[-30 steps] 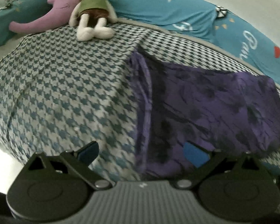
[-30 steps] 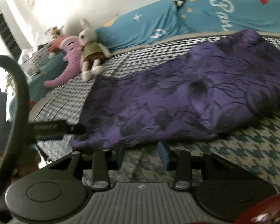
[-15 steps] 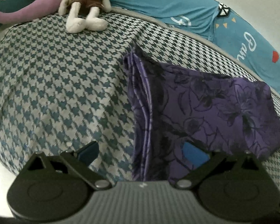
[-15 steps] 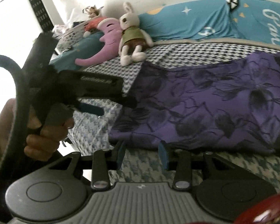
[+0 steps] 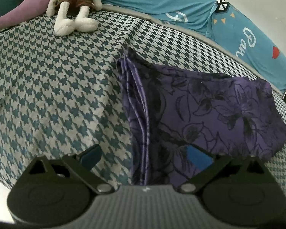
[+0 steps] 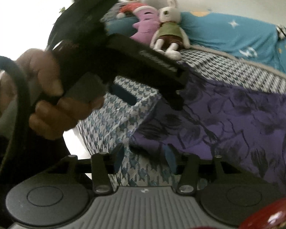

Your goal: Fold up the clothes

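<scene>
purple garment (image 5: 209, 114) folded on houndstooth bed (image 5: 57, 87).

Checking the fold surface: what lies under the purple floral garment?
The purple floral garment lies on the houndstooth bed cover, which shows on every side of it. Stacked edges show along its left side; anything between those layers is covered.

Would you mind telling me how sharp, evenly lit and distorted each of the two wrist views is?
Left wrist view: sharp, evenly lit; the print on the purple garment reads clearly, though the fisheye bulges the houndstooth bedspread. Right wrist view: motion-blurred, worst on the left gripper and the hand holding it; the upper left is blown out white.
</scene>
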Action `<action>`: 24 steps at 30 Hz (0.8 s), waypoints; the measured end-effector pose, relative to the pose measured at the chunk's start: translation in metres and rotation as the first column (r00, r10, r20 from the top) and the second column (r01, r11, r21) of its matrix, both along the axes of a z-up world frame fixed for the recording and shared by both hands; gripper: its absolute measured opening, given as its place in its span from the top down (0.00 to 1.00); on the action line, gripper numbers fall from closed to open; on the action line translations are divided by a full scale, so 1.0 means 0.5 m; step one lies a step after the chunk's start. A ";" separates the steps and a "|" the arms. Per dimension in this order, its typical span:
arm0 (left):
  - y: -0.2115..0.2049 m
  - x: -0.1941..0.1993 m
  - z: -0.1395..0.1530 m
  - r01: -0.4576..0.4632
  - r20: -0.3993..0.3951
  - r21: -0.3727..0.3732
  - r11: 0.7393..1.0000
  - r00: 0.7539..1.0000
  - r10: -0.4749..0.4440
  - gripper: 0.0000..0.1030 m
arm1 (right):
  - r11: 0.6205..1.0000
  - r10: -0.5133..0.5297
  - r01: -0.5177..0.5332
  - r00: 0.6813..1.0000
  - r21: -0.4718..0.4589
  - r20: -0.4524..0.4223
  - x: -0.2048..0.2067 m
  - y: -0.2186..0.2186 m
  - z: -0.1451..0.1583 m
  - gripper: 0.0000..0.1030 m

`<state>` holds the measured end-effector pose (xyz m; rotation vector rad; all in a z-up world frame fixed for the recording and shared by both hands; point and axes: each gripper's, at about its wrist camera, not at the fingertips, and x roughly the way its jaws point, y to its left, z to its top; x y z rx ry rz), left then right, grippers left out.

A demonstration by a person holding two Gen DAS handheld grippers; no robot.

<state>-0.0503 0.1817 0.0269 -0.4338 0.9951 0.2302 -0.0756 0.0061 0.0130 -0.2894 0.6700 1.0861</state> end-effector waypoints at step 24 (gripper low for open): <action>0.030 0.023 -0.009 -0.021 -0.005 -0.127 0.992 1.000 0.020 0.03 | 0.977 0.163 -0.114 0.945 -0.183 0.284 -0.046 0.085 -0.078 0.54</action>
